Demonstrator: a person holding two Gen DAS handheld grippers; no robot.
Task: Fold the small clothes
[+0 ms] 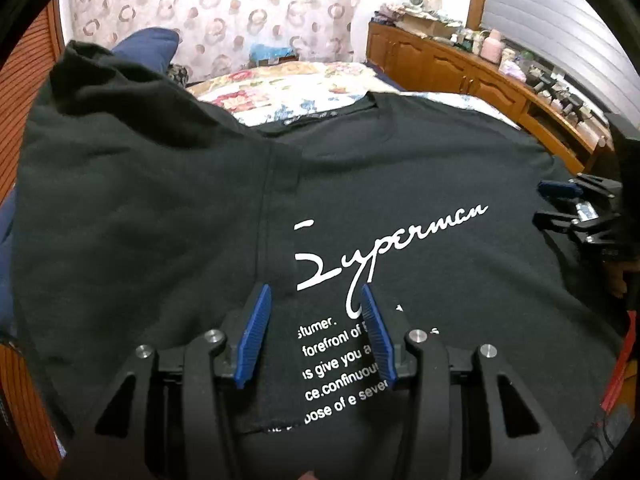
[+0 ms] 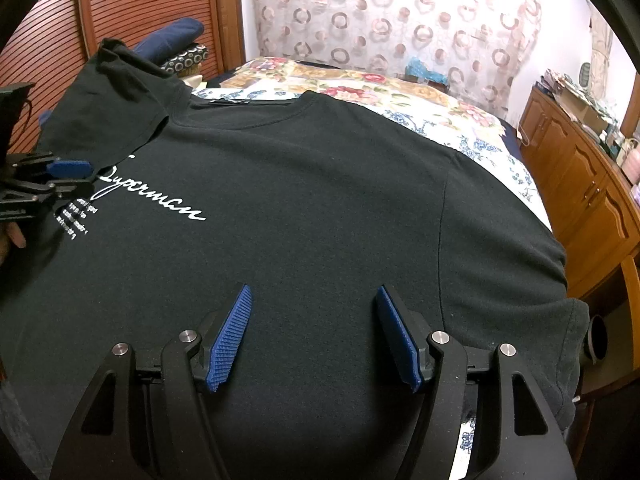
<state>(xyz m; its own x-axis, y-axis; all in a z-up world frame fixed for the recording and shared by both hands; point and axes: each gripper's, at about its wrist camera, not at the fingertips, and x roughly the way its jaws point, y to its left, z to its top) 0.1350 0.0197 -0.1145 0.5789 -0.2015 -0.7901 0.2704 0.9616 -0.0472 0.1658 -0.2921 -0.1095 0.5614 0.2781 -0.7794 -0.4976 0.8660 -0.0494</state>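
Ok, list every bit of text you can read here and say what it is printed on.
"Supermcn", as the white script reads, on the black T-shirt chest.
"stumer." / "forefronl of" / "s give you a" / "ce.confinuou" / "pose of e seve": small print lines below, cut off by a folded flap and the left hand-held gripper.
Neck label: too small to read.

The left wrist view sits low and close over the left part of a black T-shirt (image 1: pixel 160 208) spread on the bed (image 1: pixel 304 84), looking forward between the left gripper (image 1: pixel 316 300) toward the curtain (image 1: pixel 224 8). The right wrist view looks the same way from further right, just above the shirt, past the right gripper (image 2: pixel 314 294). Both share the shirt's white print, the floral bedding, the curtain and the wooden dresser (image 2: pixel 580 176); each sees the other gripper at its edge.
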